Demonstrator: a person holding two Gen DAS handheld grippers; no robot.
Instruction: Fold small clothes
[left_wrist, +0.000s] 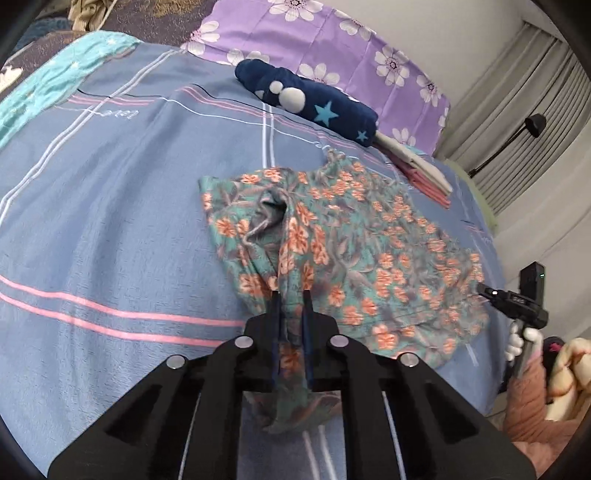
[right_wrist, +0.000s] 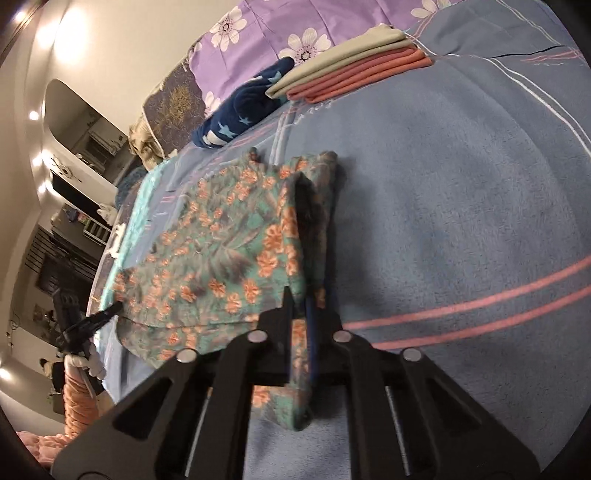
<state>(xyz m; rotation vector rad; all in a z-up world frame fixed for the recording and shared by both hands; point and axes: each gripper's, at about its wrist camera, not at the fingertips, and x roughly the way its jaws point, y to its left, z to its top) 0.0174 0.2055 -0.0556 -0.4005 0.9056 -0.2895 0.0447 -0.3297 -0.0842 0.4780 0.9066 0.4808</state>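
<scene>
Floral garment (left_wrist: 354, 243) lies spread on the blue striped bedspread (left_wrist: 110, 229), near the middle of the bed. Left gripper (left_wrist: 291, 299) is clamped on the near-left corner of the garment, cloth bunched between its 2 fingers. Right gripper (right_wrist: 299, 295) is clamped on the opposite near corner, a fold of the same cloth pinched between its fingers and draped down past them. Each gripper shows small in the other's view, at the garment's far side edge, with a gloved hand (left_wrist: 521, 341) and pink sleeve below.

Open bedspread lies wide to the left of the garment in the left wrist view and to the right in the right wrist view. Beyond the far edge sit a navy star-print roll (left_wrist: 306, 99) and a folded stack of pink and beige cloth (right_wrist: 354, 70), near but apart from the garment. Purple flowered pillow (left_wrist: 332, 40) lies behind those. The garment's far hem looks possibly rumpled; blur makes it hard to tell.
</scene>
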